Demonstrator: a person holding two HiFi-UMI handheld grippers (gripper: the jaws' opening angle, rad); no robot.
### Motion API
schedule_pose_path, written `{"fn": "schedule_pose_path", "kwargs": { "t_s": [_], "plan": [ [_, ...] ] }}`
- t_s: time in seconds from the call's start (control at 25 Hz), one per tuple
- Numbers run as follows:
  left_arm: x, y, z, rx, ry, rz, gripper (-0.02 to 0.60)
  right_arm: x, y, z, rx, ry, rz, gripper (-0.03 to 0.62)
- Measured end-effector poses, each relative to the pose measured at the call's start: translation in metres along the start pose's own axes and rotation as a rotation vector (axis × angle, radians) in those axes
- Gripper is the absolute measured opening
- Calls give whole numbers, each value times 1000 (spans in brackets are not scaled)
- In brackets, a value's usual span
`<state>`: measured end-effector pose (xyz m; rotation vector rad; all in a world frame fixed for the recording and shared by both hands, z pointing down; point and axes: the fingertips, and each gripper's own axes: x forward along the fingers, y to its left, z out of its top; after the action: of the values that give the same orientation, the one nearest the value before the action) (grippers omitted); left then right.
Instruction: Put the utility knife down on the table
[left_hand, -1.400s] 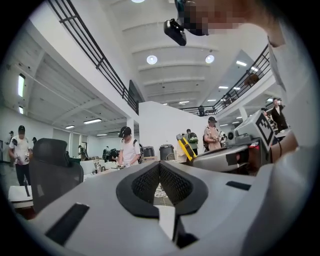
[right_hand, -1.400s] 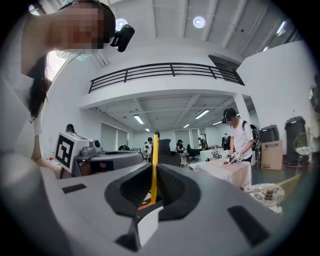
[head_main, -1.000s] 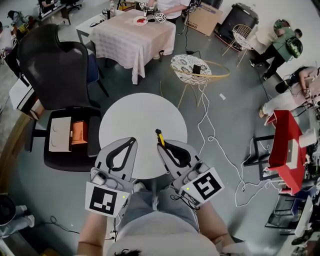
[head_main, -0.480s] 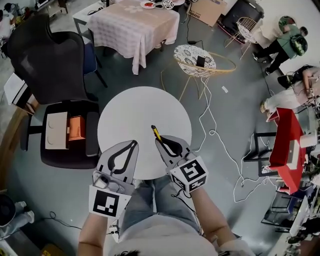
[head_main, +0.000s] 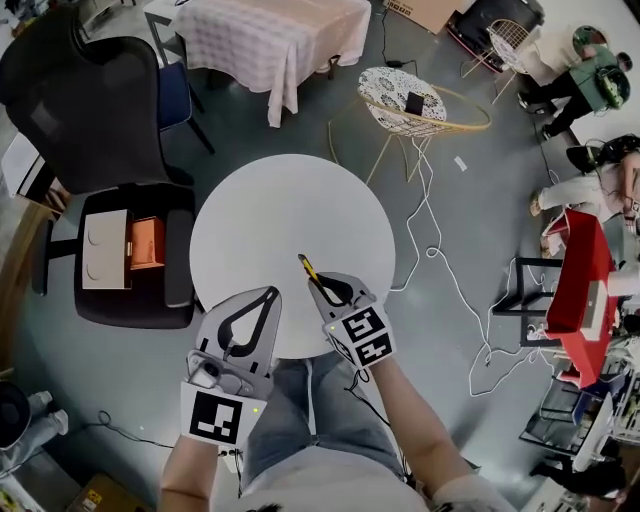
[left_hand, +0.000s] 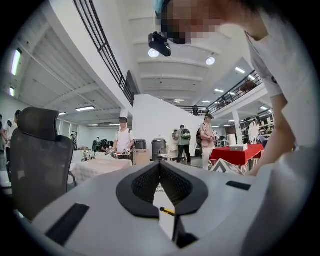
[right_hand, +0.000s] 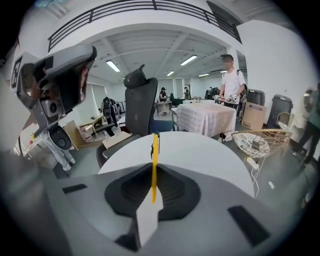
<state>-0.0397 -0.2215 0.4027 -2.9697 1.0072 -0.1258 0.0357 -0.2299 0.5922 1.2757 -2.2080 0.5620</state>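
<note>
A round white table (head_main: 270, 210) stands in front of me. My right gripper (head_main: 322, 288) is over its near right part, shut on a yellow and black utility knife (head_main: 308, 268) that sticks out forward past the jaws. In the right gripper view the knife (right_hand: 155, 160) stands on edge between the jaws of the right gripper (right_hand: 154, 174), pointing across the table (right_hand: 200, 155). My left gripper (head_main: 273, 293) hovers at the near edge, shut and holding nothing. In its own view, the left gripper (left_hand: 160, 164) has its jaws closed together.
A black office chair (head_main: 90, 100) stands at the left, with a flat box and an orange item (head_main: 146, 243) on its seat. A wire chair (head_main: 415, 100) and a cloth-covered table (head_main: 275, 35) stand beyond. Cables (head_main: 440, 280) trail on the floor at the right near a red table (head_main: 572, 285).
My right gripper has sunk toward the tabletop with the knife still in it, and its marker cube has turned up toward the head camera. The left gripper has barely moved.
</note>
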Motion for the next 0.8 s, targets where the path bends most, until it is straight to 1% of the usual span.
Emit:
{"fn": "schedule_pose_path", "kwargs": {
  "t_s": [0.36, 0.8],
  "plan": [
    [-2, 0, -22, -31, 19, 14, 9, 30, 0, -49, 1, 129, 7, 34],
    [-9, -3, -37, -24, 43, 34, 9, 49, 0, -88, -19, 316, 3, 34]
  ]
}}
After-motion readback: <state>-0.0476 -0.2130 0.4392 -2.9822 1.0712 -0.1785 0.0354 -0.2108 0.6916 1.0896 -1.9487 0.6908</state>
